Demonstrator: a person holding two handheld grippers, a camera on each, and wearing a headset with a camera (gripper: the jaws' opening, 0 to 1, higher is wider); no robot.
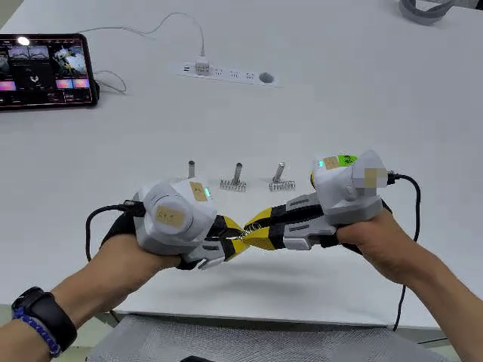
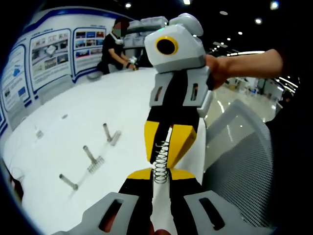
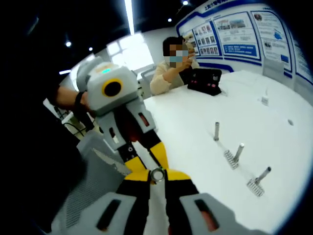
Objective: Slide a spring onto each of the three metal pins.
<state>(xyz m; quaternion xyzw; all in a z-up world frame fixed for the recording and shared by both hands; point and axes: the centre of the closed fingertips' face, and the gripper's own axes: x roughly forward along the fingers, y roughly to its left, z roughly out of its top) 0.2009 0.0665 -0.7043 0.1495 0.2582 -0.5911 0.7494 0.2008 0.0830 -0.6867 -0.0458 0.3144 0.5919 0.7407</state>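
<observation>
Thin coiled wire spring (image 1: 243,235) gripped end to end by clenched jaws of left gripper (image 1: 231,236) and right gripper (image 1: 256,225), over table (image 1: 339,113) near edge. Three cylindrical metal pins (image 1: 238,172) behind; coils (image 1: 232,184) at two bases.

Three short grey metal pins stand in a row on the white tabletop (image 1: 339,90). The left pin (image 1: 191,168) is upright and bare. The middle pin (image 1: 238,173) has a small wire coil, the first spring (image 1: 232,184), lying at its foot and touching it. The right pin (image 1: 279,171) leans slightly, with the second spring (image 1: 281,185) likewise at its foot. Whether either pin passes through its coil cannot be told. The third spring (image 2: 160,164) is clear of the tabletop, held lengthwise with one end between the tips of the left gripper (image 2: 159,177) and the other between those of the right gripper (image 2: 166,147).
</observation>
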